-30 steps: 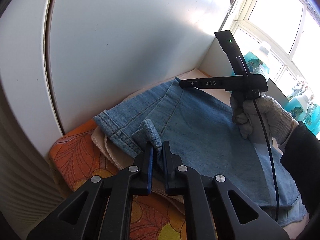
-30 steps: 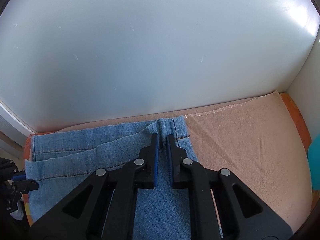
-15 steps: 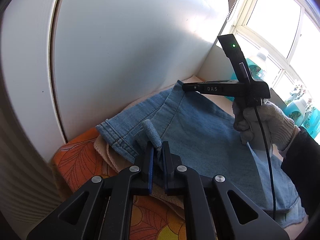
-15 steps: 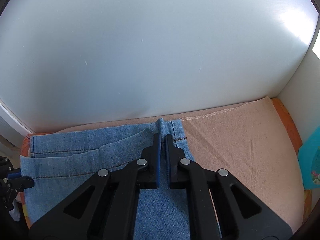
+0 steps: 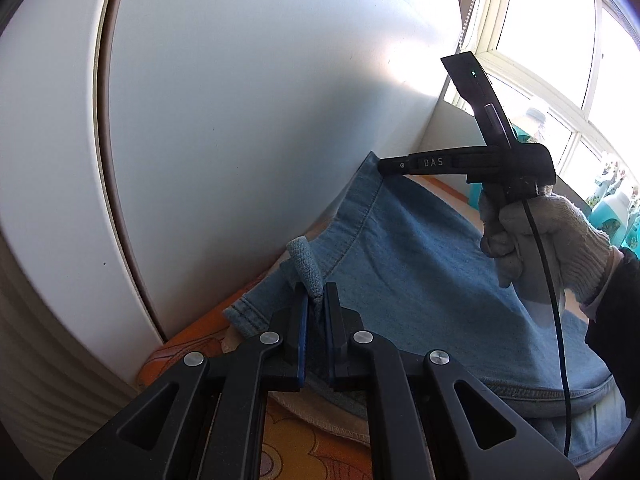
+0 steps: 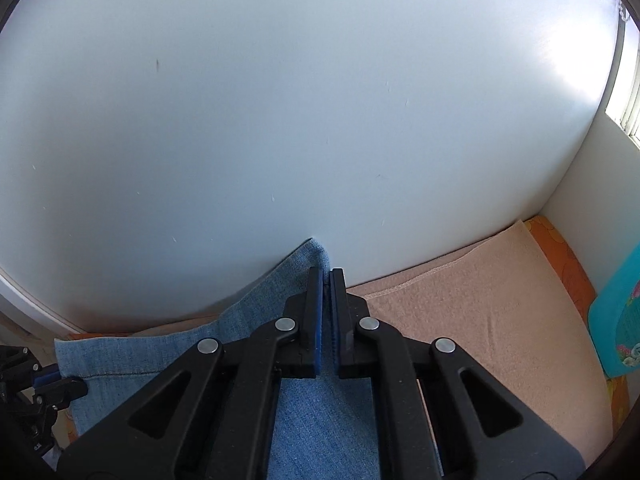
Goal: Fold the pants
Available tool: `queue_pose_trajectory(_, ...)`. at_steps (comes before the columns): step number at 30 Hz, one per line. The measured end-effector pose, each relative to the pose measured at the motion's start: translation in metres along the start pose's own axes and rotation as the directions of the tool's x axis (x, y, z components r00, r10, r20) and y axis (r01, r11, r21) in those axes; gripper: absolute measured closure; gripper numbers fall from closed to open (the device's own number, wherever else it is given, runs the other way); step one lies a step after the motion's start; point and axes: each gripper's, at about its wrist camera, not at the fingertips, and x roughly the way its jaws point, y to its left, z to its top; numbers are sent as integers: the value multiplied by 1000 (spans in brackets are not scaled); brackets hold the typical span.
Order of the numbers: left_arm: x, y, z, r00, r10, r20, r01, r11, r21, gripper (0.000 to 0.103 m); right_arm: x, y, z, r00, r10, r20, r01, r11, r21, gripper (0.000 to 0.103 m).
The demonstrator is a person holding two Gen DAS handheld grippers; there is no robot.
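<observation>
Pants (image 5: 420, 280) pinched at both far corners by our left gripper (image 5: 316, 304) and right gripper (image 6: 326, 280), we next carry them toward frame bottom.

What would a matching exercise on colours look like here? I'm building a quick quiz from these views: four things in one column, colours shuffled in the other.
Things:
1. pants
2. towel
3. glove
4. patterned cloth

Colours:
A. orange
B. whitish grey
C. blue
D. peach

Pairs: 1-C, 2-D, 3-B, 4-A
</observation>
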Motion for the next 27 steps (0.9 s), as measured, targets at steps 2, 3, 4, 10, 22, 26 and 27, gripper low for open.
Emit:
queue_pose_trajectory(2, 3, 0, -3, 1000, 7, -11, -7, 1000, 1, 97, 6, -4, -4, 1000, 5, -23, -4, 1000, 21, 99)
queue_pose_trajectory(3, 6, -1, -3, 1000, 9, -16, -9, 1000, 3, 97, 5, -7, -6, 1000, 15, -22, -14, 999, 35, 99)
queue_pose_trajectory(4, 6, -1, -3, 1000, 8, -19, -8, 1000, 3, 97, 3, -10, -8, 1000, 18, -23, -16, 999, 50, 99)
queue_pose_trajectory(10, 15, 0, -3, 999, 7, -33, -6, 1000, 6, 97, -35, -24, -26, 1000, 0, 29, -4, 990, 138, 75)
queue_pose_trajectory(22, 16, -8, -6, 999, 18, -45, -16, 998, 57, 92, -181, -51, -109, 978, -159, 135, 108, 939, 326, 42)
queue_pose_trajectory(26, 12, -5, -3, 998, 21, -51, -18, 998, 58, 81, -230, -72, -148, 957, -263, 125, 192, 893, 407, 36)
queue_pose_trajectory(27, 9, -4, -3, 998, 20, -51, -17, 998, 59, 78, -242, -76, -159, 950, -287, 122, 210, 878, 430, 32)
